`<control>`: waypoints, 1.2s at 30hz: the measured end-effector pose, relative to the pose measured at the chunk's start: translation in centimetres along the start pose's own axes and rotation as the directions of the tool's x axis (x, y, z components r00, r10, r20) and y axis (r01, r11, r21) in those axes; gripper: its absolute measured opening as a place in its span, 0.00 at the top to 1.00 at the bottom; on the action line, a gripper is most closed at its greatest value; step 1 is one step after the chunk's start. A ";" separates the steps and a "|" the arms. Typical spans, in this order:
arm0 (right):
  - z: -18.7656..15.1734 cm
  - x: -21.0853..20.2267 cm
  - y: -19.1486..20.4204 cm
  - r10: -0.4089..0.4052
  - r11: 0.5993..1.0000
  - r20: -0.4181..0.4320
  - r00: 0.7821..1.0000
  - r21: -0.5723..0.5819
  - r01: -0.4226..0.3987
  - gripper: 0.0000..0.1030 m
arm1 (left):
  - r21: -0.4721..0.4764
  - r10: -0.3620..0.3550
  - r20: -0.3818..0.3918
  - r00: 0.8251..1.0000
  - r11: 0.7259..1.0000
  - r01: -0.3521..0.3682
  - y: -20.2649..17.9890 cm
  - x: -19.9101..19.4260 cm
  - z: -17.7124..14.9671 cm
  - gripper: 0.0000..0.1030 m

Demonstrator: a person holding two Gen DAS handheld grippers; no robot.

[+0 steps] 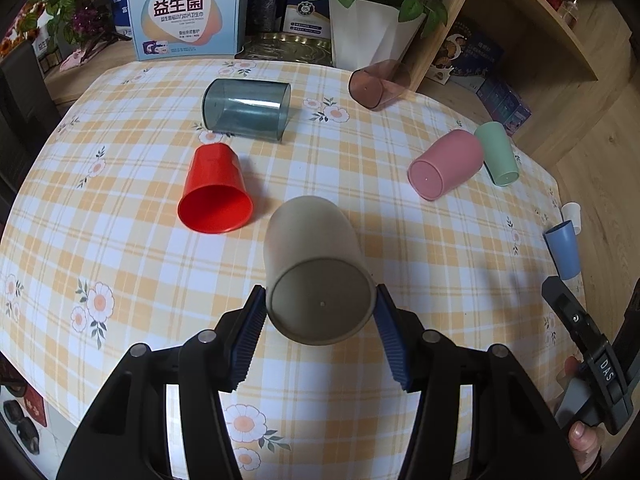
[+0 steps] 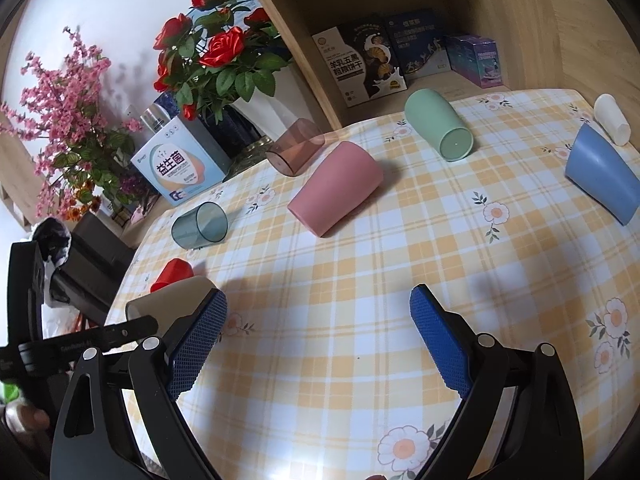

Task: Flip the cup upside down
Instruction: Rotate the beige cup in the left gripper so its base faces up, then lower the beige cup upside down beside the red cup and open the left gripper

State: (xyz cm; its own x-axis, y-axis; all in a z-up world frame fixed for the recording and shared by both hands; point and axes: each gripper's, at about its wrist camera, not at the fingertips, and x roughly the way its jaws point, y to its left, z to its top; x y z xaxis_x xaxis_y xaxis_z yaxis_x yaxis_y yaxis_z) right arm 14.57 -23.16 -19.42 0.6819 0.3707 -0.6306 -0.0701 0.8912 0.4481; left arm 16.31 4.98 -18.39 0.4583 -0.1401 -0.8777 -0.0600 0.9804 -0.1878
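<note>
A beige cup [image 1: 316, 268] lies with its flat bottom toward the left wrist camera. My left gripper [image 1: 320, 304] is shut on the beige cup, one blue pad on each side near its base. In the right wrist view the same cup [image 2: 168, 300] shows at the left, held by the other tool. My right gripper [image 2: 320, 320] is open and empty above the checked tablecloth [image 2: 360, 280]; it also shows at the right edge of the left wrist view [image 1: 588, 344].
Other cups lie on their sides: red [image 1: 214, 196], smoky blue-grey [image 1: 246, 110], clear brown [image 1: 378, 84], pink [image 1: 446, 164], green [image 1: 498, 154], blue [image 1: 564, 248] and a small white one [image 1: 572, 214]. A white vase of roses [image 1: 368, 32], boxes and a wooden shelf [image 1: 520, 32] stand behind.
</note>
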 end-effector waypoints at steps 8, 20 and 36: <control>0.0 0.4 -0.5 -0.008 1.000 -0.011 1.000 0.015 0.008 0.13 | 0.030 0.020 0.016 1.000 0.999 -0.020 -0.7 0.4 1.6 0.48; 0.4 -0.1 -1.0 -0.030 0.999 -0.004 1.000 0.016 0.030 0.13 | 0.092 0.051 0.042 0.998 0.994 -0.055 -1.9 2.3 4.6 0.48; 1.3 -1.9 -1.1 -0.079 0.997 0.017 0.997 0.006 0.079 0.13 | 0.120 0.071 0.036 0.997 0.990 -0.075 -2.3 4.0 3.9 0.49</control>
State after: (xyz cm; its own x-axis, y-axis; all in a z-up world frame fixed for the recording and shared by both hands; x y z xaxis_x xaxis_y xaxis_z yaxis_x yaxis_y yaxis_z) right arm 14.34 -25.22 -17.90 0.6978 0.2943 -0.6531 -0.0118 0.9163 0.4003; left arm 21.74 2.75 -19.74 0.4847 -0.0649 -0.8723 0.0128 0.9977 -0.0672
